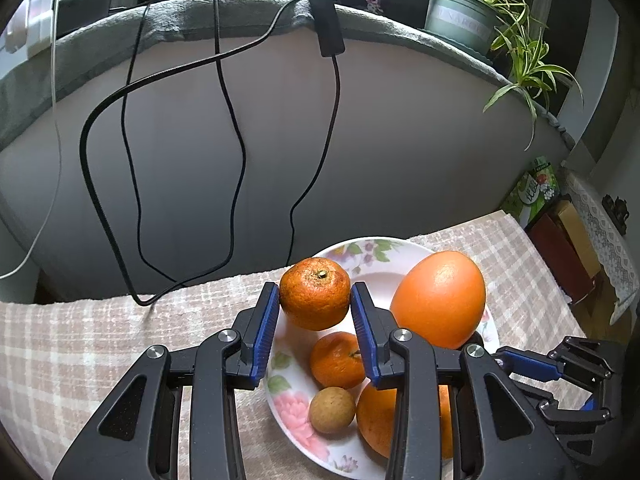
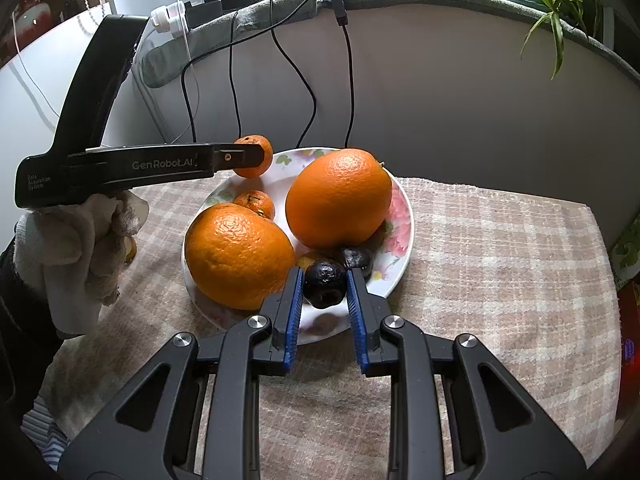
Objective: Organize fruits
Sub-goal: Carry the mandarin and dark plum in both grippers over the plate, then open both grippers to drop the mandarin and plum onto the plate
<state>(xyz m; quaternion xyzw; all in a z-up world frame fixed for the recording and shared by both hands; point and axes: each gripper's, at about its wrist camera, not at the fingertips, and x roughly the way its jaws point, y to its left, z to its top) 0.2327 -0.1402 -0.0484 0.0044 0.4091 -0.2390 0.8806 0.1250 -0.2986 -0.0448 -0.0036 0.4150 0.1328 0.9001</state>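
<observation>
Left wrist view: the left gripper (image 1: 315, 300) was seen closed on a small mandarin (image 1: 315, 294), the blue pads (image 1: 267, 322) pressed against its two sides and the fruit lifted clear above the floral plate (image 1: 288, 396). It was judged that the mandarin was carried over the plate so that it could be set among the other fruit. The held mandarin was noted as rough-skinned, mottled with darker patches, stem end turned up. Below it in the plate a second small mandarin (image 1: 337, 359), a tan round fruit (image 1: 332, 410), a large orange (image 1: 438, 300) and a second orange (image 1: 376, 424), partly hidden by the gripper, were recorded. The plate stood on a checked cloth covering the table (image 1: 100, 352); the right gripper (image 1: 560, 368) was visible low at the right edge. Right wrist view: the right gripper (image 2: 325, 284) was seen clamped narrowly on a dark, wrinkled fruit (image 2: 325, 285) at the near rim of the plate (image 2: 400, 240); whether that fruit rested on the plate or was just lifted could not be told. A similar dark fruit (image 2: 358, 258) lay just behind it. The two large oranges (image 2: 338, 200) (image 2: 238, 256) filled most of the plate, so the small items were presumably handled at the edges. The left gripper (image 2: 256, 157), held by a gloved hand (image 2: 80, 240), was seen side-on with its mandarin (image 2: 260, 152) above the far rim.
</observation>
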